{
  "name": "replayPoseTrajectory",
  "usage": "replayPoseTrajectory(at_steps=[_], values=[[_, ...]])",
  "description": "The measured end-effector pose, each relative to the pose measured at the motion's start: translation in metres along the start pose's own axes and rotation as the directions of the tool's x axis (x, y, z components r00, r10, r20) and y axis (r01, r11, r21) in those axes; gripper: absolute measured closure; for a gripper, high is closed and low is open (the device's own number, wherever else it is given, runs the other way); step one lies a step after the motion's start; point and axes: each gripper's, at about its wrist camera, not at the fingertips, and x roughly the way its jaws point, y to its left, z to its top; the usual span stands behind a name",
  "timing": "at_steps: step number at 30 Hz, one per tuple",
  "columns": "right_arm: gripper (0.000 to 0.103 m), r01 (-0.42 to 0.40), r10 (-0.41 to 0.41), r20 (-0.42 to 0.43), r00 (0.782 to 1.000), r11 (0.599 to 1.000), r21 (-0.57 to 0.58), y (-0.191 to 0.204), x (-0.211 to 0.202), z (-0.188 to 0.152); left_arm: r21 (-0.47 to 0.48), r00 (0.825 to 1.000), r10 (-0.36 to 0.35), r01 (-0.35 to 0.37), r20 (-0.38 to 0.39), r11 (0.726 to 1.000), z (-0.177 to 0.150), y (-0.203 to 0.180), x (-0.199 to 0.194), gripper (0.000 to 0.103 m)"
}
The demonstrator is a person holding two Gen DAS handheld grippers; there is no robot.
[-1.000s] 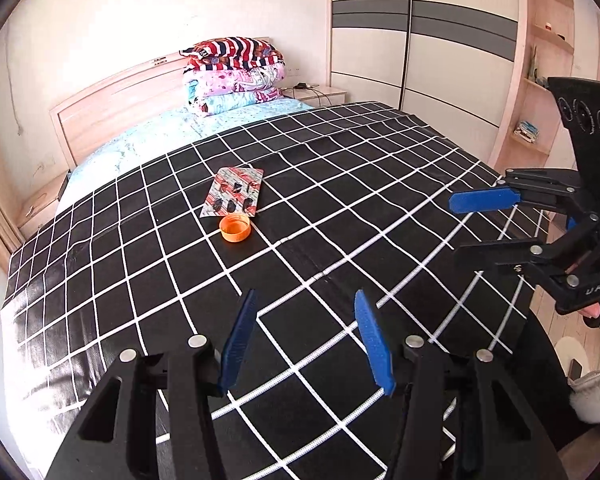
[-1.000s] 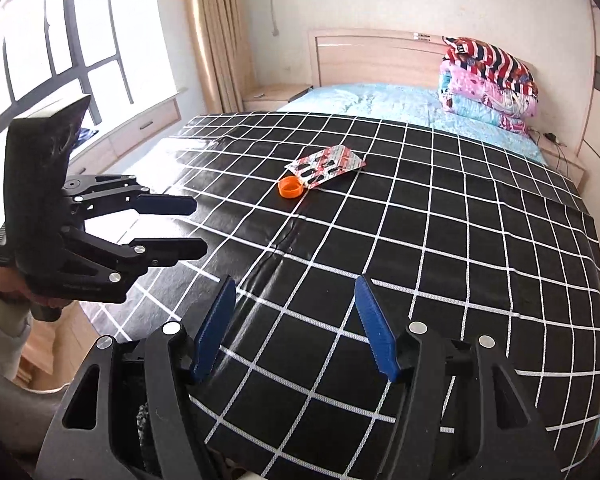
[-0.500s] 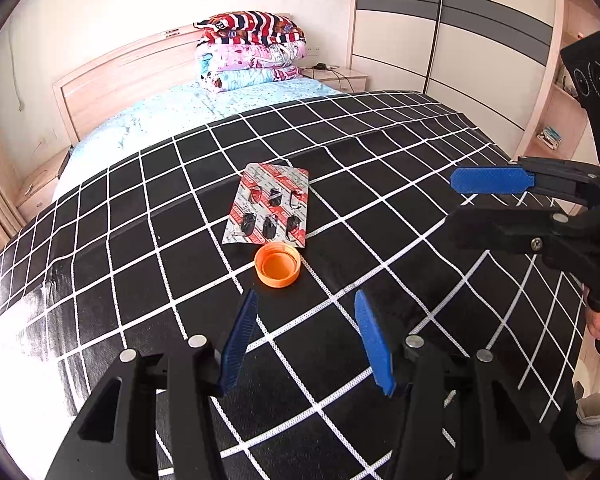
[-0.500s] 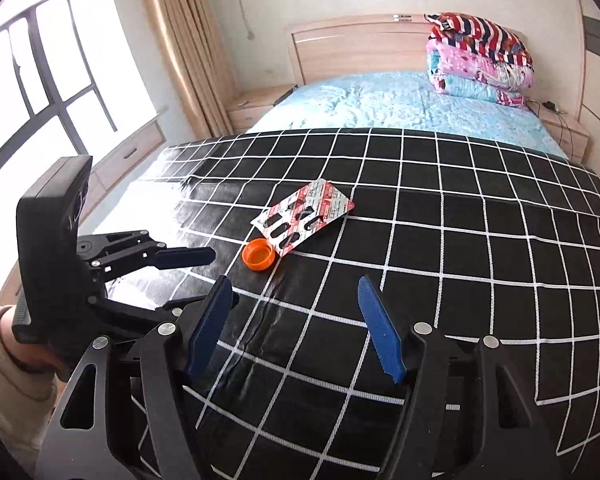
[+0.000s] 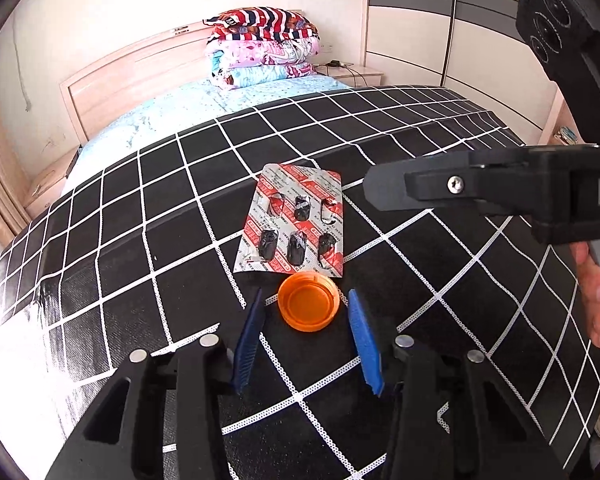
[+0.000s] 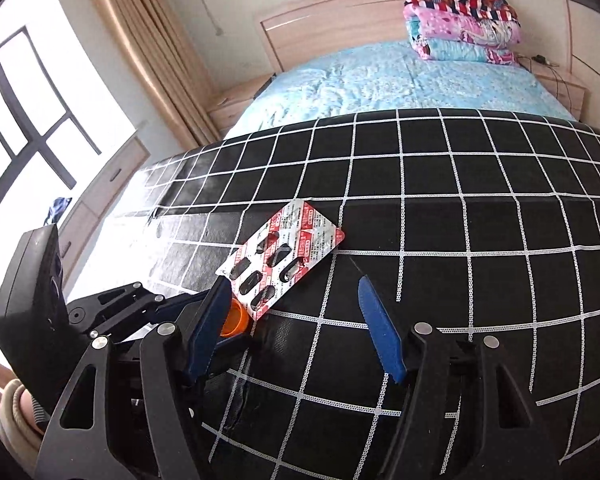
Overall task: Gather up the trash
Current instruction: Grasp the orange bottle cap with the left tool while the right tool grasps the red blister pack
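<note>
An orange bottle cap [image 5: 309,301] lies open side up on the black checked bedcover [image 5: 140,248]. Just beyond it lies an empty red-and-silver pill blister pack [image 5: 296,224]. My left gripper [image 5: 305,312] is open, its blue fingers either side of the cap, not touching it. In the right wrist view the blister pack [image 6: 284,256] lies ahead left and the cap [image 6: 233,319] is half hidden behind my left blue finger. My right gripper [image 6: 294,292] is open and empty, just right of the pack; it also shows in the left wrist view [image 5: 384,190].
Folded quilts [image 5: 262,46] are stacked at the headboard on a light blue sheet [image 6: 400,76]. A wardrobe [image 5: 440,20] stands at the right, a window and curtain [image 6: 32,92] at the left. My left gripper's body [image 6: 60,320] sits close to the right gripper.
Both grippers moved forward toward the trash. The left gripper's fingers now flank the orange cap. The right gripper came in beside the blister pack. Both stayed open.
</note>
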Motion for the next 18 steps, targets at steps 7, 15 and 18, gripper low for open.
replayPoseTrajectory(at_steps=[7, 15, 18], values=[[0.031, 0.018, -0.018, 0.000, 1.000, 1.000, 0.010, 0.008, 0.006, -0.003, 0.003, 1.000, 0.023, -0.023, 0.009, 1.000, -0.008, 0.006, -0.008, 0.074], [0.022, 0.076, -0.076, -0.001, 0.997, 0.997, 0.034, 0.030, 0.023, -0.002, -0.068, 0.998, 0.063, -0.062, 0.017, 0.996, -0.032, 0.036, -0.038, 0.074], [0.020, 0.104, -0.103, -0.018, 0.994, 0.992, 0.065, 0.034, 0.032, 0.001, -0.083, 0.997, 0.070, -0.068, 0.023, 0.994, -0.039, 0.044, -0.048, 0.074]])
